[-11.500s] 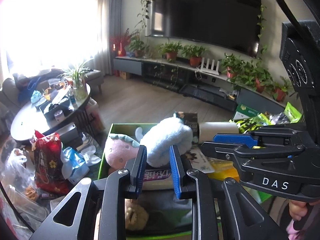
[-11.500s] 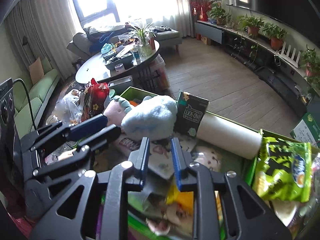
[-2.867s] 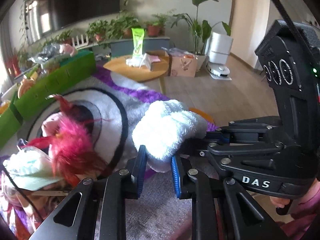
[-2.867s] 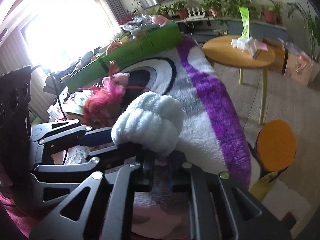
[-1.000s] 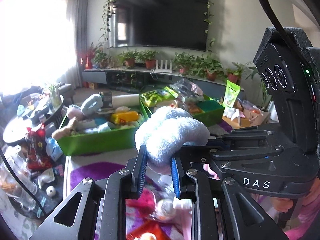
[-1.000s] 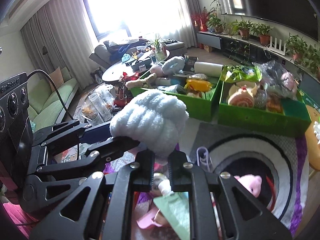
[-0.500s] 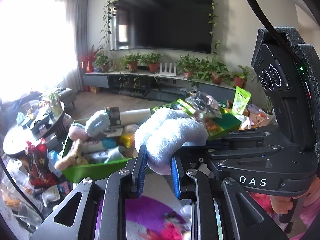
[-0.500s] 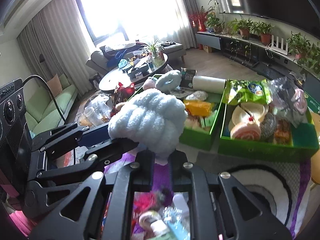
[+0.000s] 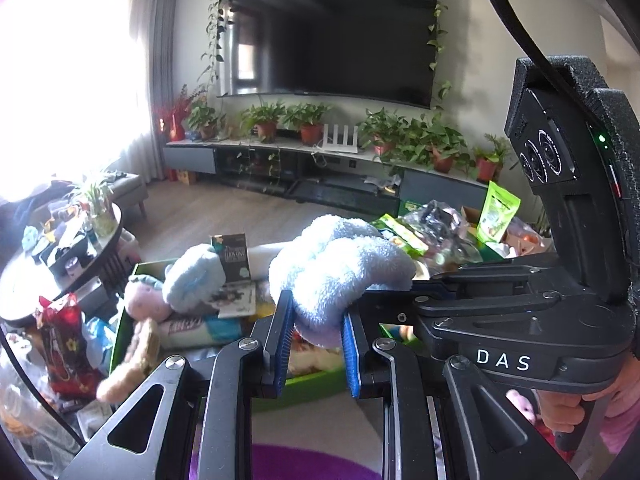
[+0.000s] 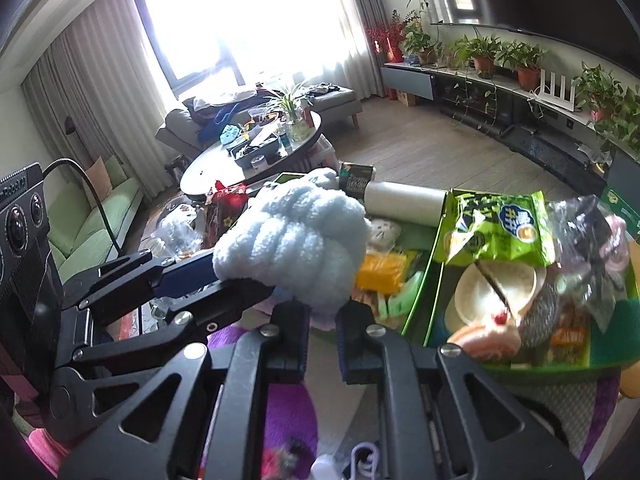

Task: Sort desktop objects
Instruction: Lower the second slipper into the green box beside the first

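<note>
Carry step: my left tool [image 9: 316, 354] and right tool [image 10: 322, 334] both clenched the blue plush [image 9: 336, 276]; next, release into green bin [image 9: 316, 388] at twelve o'clock.

Two green bins [image 10: 416, 312]; two pale-blue plush slippers [image 9: 336, 272]; one white roll [image 10: 404, 202].

Left gripper [image 9: 316, 344] black, blue ribbed pads, silver screws on its arms, right gripper [image 10: 322, 334] black with dark pads, white "DAS" lettering on its side, round sensor lenses, green light, black cable, pink sleeve [image 9: 618, 428] behind it
</note>
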### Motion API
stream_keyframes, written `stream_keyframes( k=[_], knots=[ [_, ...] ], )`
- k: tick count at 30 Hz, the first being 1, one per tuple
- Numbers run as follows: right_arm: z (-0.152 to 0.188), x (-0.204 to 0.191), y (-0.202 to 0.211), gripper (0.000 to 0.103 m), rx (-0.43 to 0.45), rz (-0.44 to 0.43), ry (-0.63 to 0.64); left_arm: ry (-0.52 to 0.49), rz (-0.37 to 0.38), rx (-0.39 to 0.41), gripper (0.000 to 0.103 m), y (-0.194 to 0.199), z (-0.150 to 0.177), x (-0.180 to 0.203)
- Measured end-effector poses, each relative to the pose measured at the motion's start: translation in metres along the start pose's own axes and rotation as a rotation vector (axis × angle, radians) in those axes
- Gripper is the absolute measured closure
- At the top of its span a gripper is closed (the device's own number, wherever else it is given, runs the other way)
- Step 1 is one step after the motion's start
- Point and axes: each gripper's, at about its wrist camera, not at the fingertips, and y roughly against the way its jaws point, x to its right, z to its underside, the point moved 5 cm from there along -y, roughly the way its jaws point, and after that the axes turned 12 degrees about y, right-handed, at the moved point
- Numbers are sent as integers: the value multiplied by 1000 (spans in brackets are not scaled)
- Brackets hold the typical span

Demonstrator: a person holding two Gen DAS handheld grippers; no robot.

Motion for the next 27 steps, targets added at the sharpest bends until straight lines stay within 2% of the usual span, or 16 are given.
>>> stream_keyframes(
  k=[6,16,27],
  knots=[
    [-6,19,-23,90,-15,-7,-32,1,13,-34,81,-32,-10,-10],
    [-13,51,-62,90,-58,42,-98,18,25,-77,81,-83,-20,-28],
    [-11,70,-93,89,-104,98,-136,12,-22,-106,81,-118,-17,-42]
  ],
)
